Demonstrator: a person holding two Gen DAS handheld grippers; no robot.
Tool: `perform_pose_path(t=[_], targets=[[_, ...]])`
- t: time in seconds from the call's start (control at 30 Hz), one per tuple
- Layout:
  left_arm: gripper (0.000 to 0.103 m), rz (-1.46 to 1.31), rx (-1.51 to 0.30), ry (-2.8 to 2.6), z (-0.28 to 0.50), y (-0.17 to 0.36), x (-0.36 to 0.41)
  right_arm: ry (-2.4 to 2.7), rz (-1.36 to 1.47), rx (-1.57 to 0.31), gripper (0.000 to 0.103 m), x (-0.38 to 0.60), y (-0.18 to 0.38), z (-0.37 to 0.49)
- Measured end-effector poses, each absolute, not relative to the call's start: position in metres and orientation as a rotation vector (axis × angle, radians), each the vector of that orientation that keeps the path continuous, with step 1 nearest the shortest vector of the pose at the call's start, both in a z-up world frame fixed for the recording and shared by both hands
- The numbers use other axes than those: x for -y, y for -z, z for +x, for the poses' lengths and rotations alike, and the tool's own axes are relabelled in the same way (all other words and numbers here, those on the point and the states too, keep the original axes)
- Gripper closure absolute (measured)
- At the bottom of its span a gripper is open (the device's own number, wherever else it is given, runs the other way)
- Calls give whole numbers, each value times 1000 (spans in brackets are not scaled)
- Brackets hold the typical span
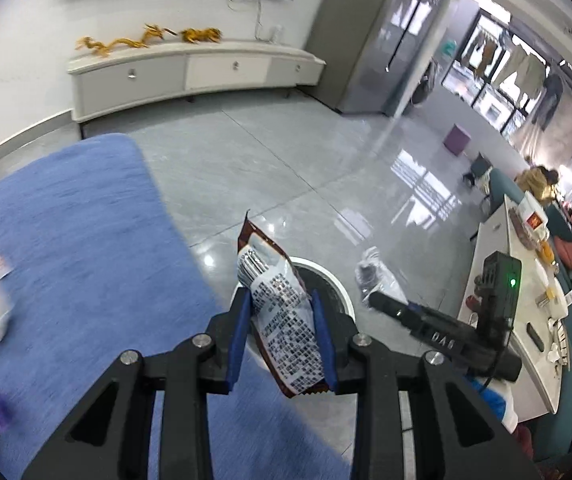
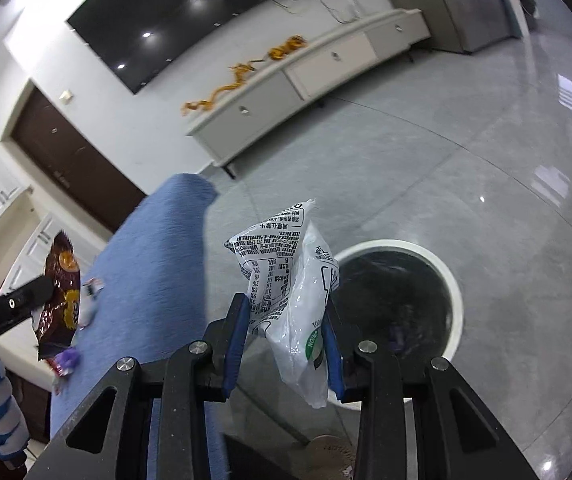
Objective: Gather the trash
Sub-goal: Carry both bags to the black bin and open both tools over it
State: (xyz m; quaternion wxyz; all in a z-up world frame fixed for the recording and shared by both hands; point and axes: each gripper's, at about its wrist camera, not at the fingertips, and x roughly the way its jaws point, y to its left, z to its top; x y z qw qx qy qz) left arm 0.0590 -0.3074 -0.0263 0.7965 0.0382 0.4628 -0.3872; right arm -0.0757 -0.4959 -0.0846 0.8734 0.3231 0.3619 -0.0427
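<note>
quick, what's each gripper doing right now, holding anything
Left gripper: closed on a brown snack wrapper.
Right gripper: closed on a white plastic wrapper, near the trash bin.

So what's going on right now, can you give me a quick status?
Left gripper shut on brown snack wrapper. Right gripper shut on white plastic packet. Bin just ahead, nothing blocking.
</note>
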Motion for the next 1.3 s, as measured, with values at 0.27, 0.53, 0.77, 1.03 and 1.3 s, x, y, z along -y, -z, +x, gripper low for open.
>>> perform_pose_path(t=[0.27, 0.53, 0.77, 1.03, 1.3], targets=[[65, 85, -1089, 864, 87, 59, 384, 140, 693, -836, 62, 523, 118, -59], [41, 81, -1102, 846, 98, 67, 403, 197, 719, -855, 48, 541, 133, -50], [41, 105, -1077, 821, 87, 62, 385, 205, 740, -847, 48, 542, 128, -61], [41, 172, -977, 799, 57, 44, 350, 214, 746, -783, 48, 531, 95, -91], [41, 170, -913, 779, 30, 24, 291, 172, 696, -699, 48, 496, 41, -114]])
